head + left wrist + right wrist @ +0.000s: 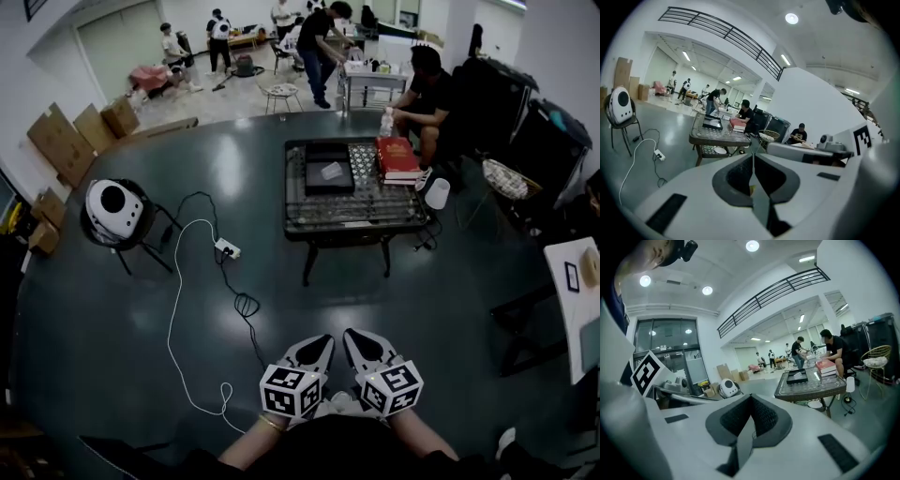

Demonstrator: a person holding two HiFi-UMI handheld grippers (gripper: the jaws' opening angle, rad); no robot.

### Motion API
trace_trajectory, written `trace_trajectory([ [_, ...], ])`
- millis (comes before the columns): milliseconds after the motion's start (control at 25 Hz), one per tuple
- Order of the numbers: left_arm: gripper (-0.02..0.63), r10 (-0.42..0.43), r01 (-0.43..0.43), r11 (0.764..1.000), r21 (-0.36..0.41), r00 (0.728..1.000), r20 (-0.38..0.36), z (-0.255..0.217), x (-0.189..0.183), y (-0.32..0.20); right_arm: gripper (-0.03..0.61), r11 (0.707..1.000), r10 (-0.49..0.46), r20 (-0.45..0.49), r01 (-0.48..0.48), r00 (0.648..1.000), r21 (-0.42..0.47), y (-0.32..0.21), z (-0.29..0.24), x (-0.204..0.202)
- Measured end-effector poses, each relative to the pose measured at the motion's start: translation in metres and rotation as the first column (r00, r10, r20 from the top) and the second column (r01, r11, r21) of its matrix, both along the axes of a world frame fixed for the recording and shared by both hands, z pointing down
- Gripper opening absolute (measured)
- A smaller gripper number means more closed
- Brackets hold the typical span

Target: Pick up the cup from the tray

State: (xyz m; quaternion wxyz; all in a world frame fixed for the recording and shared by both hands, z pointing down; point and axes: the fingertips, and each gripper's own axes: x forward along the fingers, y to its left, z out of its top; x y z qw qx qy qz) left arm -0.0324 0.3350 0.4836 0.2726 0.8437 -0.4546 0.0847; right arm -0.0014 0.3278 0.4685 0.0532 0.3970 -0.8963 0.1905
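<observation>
Your left gripper (322, 341) has its jaws pressed together, with nothing between them. Just beside it, your right gripper (352, 336) is closed and empty too. Both are well apart from the surface (356, 214) ahead, where the cup (333, 171) sits in the black tray (315, 184), left of the red books (397, 156).

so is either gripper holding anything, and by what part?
Nothing held. The left gripper and right gripper are both shut and empty; the cup sits in the tray on the far table.
</observation>
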Motion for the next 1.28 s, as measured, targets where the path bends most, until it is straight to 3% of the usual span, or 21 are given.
trace_trajectory([
  [480, 0.021, 0.056, -0.056, 0.998, 0.006, 0.998, 0.008, 0.003, 0.031, 0.009, 0.011, 0.999, 0.026, -0.015, -0.025, 1.000, 0.019, 0.021, 0.003, 0.027],
  [960, 0.021, 0.018, -0.018, 1.000, 0.015, 1.000, 0.023, 0.011, 0.051, 0.008, 0.011, 0.998, 0.040, -0.053, -0.038, 0.998, 0.041, 0.019, 0.010, 0.062],
  [1280, 0.021, 0.020, -0.021, 1.000, 0.010, 0.999, 0.051, 0.009, 0.056, 0.005, 0.011, 0.999, 0.028, -0.058, -0.025, 0.998, 0.041, 0.019, 0.009, 0.065],
])
